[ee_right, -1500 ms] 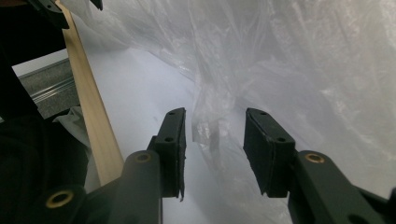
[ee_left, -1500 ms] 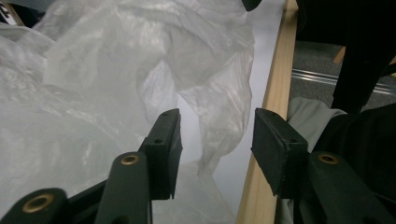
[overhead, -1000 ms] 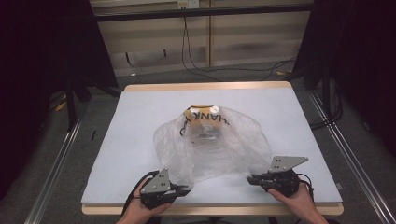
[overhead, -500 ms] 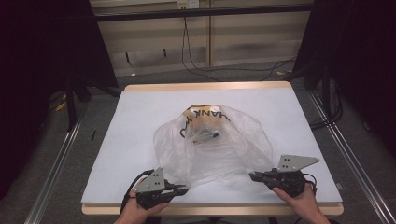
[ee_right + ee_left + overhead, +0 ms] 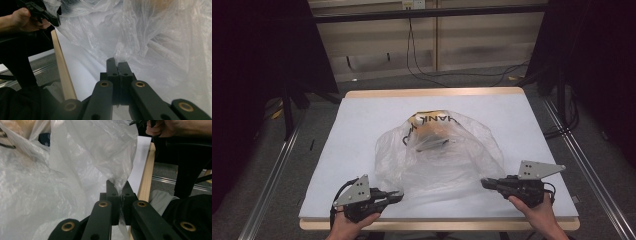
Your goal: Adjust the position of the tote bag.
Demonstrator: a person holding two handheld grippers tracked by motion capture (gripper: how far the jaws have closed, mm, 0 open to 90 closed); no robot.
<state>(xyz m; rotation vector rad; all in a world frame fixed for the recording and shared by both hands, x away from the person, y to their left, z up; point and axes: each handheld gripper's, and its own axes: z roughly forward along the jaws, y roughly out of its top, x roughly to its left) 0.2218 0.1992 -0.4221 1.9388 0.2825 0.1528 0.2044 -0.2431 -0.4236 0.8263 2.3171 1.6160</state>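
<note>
A clear plastic bag lies in the middle of the white table top, with dark lettering and orange-tan contents near its far end. My left gripper is at the bag's near left corner, jaws shut on a pinch of the bag's film. At the near right corner my right gripper is also shut on the film. Both hands hold the bag's near edge close to the table's front rim.
The table's wooden front edge runs just beside both grippers. Metal rails flank the table on the floor, and cables hang behind it. Bare white surface surrounds the bag on the left, right and far sides.
Both grippers have drawn slightly back toward the front edge and apart, stretching the bag's near edge. The bag has spread flatter and its contents have shifted a little.
</note>
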